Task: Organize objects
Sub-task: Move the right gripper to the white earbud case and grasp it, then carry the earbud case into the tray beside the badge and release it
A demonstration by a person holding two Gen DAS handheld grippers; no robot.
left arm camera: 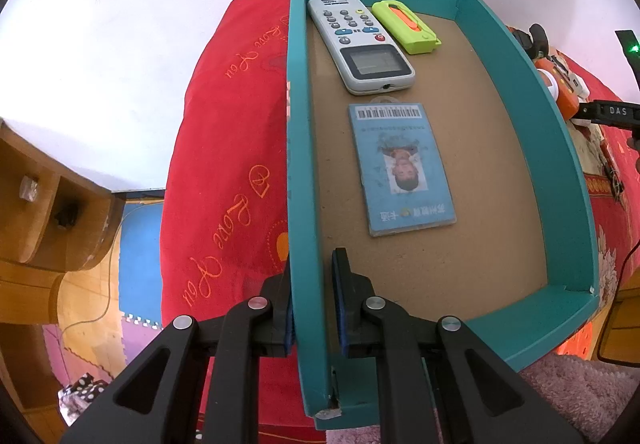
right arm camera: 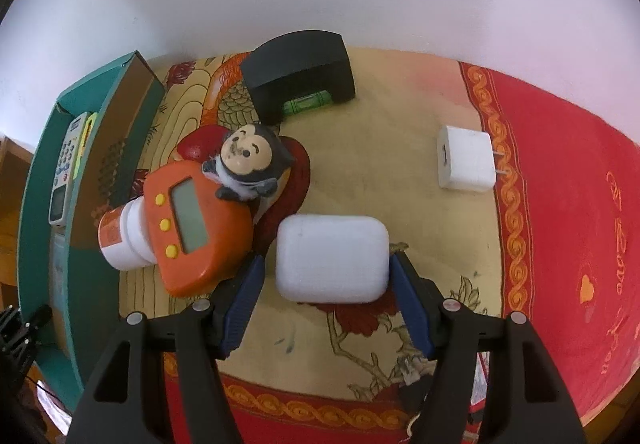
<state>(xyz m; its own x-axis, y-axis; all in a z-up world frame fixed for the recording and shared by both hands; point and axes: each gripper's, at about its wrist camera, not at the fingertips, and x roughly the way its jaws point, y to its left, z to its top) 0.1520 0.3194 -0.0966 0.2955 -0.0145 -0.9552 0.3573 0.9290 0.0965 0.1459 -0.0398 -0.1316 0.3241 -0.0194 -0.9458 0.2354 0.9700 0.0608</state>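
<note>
In the left wrist view my left gripper (left arm camera: 313, 268) is shut on the left wall of a teal tray (left arm camera: 298, 148), one pad on each side of it. On the tray's brown floor lie a grey remote (left arm camera: 360, 44), a lime-green cutter (left arm camera: 406, 27) and a blue ID card (left arm camera: 402, 168). In the right wrist view my right gripper (right arm camera: 326, 262) points down over a white earbud case (right arm camera: 332, 258). Its blue pads (right arm camera: 244, 300) straddle the case, with a small gap on the left side. The jaws stand open.
Beside the case lie an orange timer (right arm camera: 192, 228) with a cartoon figurine (right arm camera: 246, 164) on it and a white bottle (right arm camera: 124, 240). A black box (right arm camera: 300, 68) and a white charger (right arm camera: 466, 158) sit farther back. The teal tray (right arm camera: 40, 180) is at left on the red cloth (right arm camera: 568, 204).
</note>
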